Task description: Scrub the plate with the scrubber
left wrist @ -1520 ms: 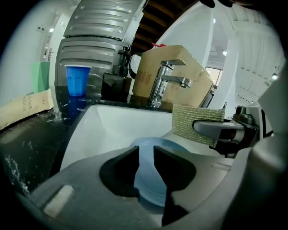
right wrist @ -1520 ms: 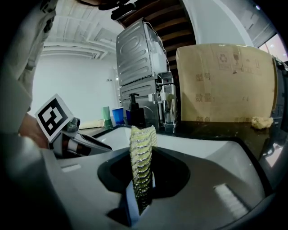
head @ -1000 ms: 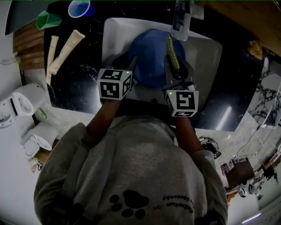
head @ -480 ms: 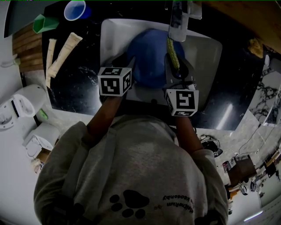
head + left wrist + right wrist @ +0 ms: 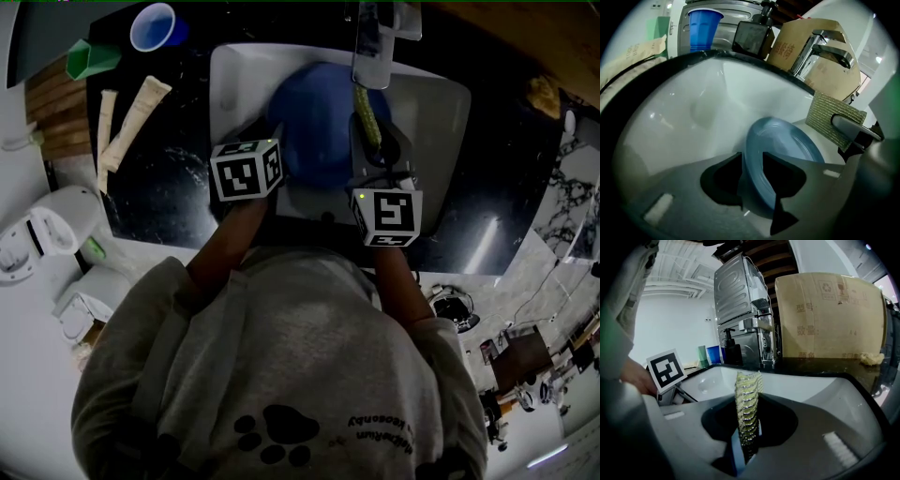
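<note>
Scrubber (image 5: 747, 413) on edge, lengthwise along right gripper (image 5: 746, 448); plate (image 5: 783, 150) tilted

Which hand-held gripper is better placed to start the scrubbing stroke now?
Right. The right hand-held gripper is shut on the scrubber, next to the plate. The left hand-held gripper has just been closing its jaws further on the plate's rim, so it is occupied.

Head view looks down; gripper views share sink (image 5: 433, 120).
</note>
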`<state>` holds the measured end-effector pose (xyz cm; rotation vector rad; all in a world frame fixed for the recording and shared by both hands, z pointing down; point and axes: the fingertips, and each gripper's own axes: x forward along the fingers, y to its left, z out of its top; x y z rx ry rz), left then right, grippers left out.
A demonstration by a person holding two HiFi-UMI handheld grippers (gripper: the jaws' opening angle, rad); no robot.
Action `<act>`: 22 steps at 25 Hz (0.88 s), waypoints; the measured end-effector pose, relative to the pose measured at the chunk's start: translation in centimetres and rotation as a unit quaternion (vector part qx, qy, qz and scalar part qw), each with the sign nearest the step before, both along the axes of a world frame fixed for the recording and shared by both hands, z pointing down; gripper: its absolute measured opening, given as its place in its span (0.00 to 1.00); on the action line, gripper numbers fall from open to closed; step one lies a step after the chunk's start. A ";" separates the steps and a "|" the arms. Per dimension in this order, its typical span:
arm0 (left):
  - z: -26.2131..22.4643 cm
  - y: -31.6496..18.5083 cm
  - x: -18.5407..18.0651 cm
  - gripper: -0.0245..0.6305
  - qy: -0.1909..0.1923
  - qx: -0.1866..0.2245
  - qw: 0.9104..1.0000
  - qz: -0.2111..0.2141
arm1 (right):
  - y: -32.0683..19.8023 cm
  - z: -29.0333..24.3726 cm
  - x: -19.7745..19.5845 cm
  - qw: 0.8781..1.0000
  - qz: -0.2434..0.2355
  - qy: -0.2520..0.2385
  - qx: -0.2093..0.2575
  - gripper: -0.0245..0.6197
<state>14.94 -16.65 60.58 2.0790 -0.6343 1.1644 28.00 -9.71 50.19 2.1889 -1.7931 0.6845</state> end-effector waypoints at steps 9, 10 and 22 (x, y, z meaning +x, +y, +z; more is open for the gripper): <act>1.8 1.8 0.4 0.26 -0.018 -0.040 0.999 0.009 | 0.5 0.2 0.7 1.000 0.015 0.000 -0.002 0.14; 2.0 2.1 0.6 0.26 -0.018 -0.046 0.999 0.012 | 0.6 0.2 0.8 1.000 0.016 0.000 -0.001 0.14; 3.0 3.6 1.6 0.11 -0.011 -0.108 0.994 -0.005 | 1.3 -1.0 0.9 1.000 0.027 0.009 0.008 0.14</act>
